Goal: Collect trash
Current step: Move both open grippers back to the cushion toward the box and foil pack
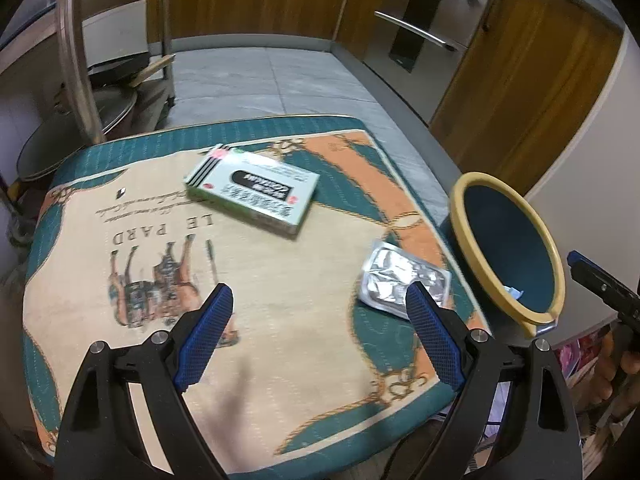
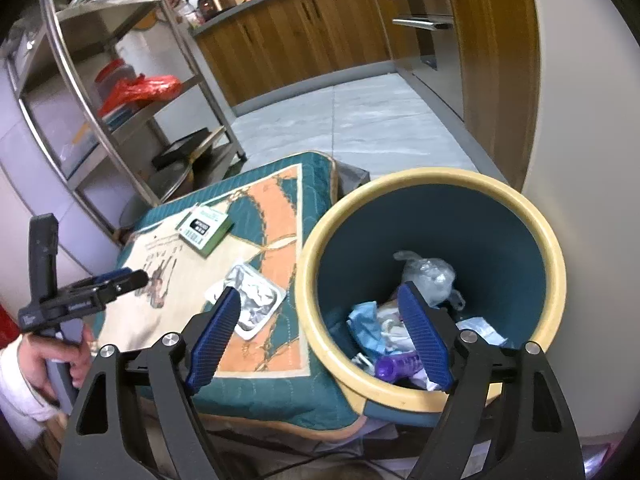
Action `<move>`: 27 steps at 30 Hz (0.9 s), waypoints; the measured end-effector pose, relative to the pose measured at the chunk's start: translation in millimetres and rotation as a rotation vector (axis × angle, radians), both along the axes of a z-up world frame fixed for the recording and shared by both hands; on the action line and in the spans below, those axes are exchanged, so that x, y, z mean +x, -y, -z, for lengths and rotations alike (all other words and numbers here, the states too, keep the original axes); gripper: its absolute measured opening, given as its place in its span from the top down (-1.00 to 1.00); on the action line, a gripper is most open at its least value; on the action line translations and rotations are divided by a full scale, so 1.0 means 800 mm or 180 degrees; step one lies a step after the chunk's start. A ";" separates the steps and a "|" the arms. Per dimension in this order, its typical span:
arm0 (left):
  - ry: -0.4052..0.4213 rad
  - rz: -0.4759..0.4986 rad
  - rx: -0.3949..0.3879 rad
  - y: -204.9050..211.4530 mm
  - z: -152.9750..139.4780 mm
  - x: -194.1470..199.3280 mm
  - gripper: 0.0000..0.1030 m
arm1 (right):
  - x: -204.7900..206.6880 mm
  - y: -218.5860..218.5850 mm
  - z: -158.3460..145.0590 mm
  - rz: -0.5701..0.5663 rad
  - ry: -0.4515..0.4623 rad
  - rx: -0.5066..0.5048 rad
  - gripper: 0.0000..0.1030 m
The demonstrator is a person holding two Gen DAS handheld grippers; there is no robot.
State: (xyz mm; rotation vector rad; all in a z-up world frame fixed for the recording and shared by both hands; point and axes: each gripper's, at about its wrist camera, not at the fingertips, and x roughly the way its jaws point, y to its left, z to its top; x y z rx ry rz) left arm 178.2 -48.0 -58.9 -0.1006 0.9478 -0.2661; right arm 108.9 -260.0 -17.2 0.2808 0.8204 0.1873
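A green and white carton (image 1: 256, 194) (image 2: 204, 226) lies on a patterned cushion (image 1: 280, 340) (image 2: 256, 384). A crumpled silver blister pack (image 1: 404, 280) (image 2: 256, 300) rests near the cushion's right edge. Beside it stands a teal bin with a yellow rim (image 1: 456, 208) (image 2: 304, 276), holding a clear plastic bag (image 2: 428, 276), blue scraps (image 2: 366, 320) and a purple item (image 2: 396, 366). My left gripper (image 1: 320, 292) (image 2: 120, 280) hovers open over the cushion, its right finger at the blister pack. My right gripper (image 2: 320, 292) (image 1: 600, 284) is open above the bin's near rim, holding nothing.
A steel shelf rack (image 2: 120, 100) with a red bag (image 2: 140, 88) stands behind the cushion at the left. Wooden cabinets (image 2: 300, 32) line the far wall beyond grey floor tiles (image 2: 360, 120). A hand (image 2: 44, 360) grips the left tool's handle.
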 end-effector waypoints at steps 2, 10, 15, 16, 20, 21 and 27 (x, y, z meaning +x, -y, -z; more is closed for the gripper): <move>-0.0013 -0.0037 -0.0007 -0.009 0.001 0.002 -0.68 | 0.002 -0.005 0.000 -0.0032 -0.0013 -0.0002 -0.59; -0.0017 -0.0143 -0.0039 -0.024 0.003 0.012 -0.71 | 0.010 -0.029 0.003 -0.0205 -0.0063 -0.0025 -0.62; -0.0057 -0.0236 -0.0063 -0.030 0.007 0.026 -0.75 | 0.017 -0.048 0.006 -0.0337 -0.0110 -0.0070 -0.65; -0.0074 -0.0272 -0.0073 -0.031 0.007 0.032 -0.76 | 0.018 -0.051 0.007 -0.0362 -0.0116 -0.0076 -0.65; -0.0099 -0.0389 -0.0177 -0.033 0.006 0.055 -0.82 | 0.025 -0.068 0.012 -0.0490 -0.0144 -0.0101 -0.66; -0.0107 -0.0408 -0.0188 -0.033 0.006 0.061 -0.83 | 0.027 -0.071 0.012 -0.0513 -0.0146 -0.0106 -0.66; -0.0330 -0.0675 -0.0342 -0.031 0.023 0.109 -0.87 | 0.037 -0.100 0.018 -0.0710 -0.0155 -0.0168 -0.66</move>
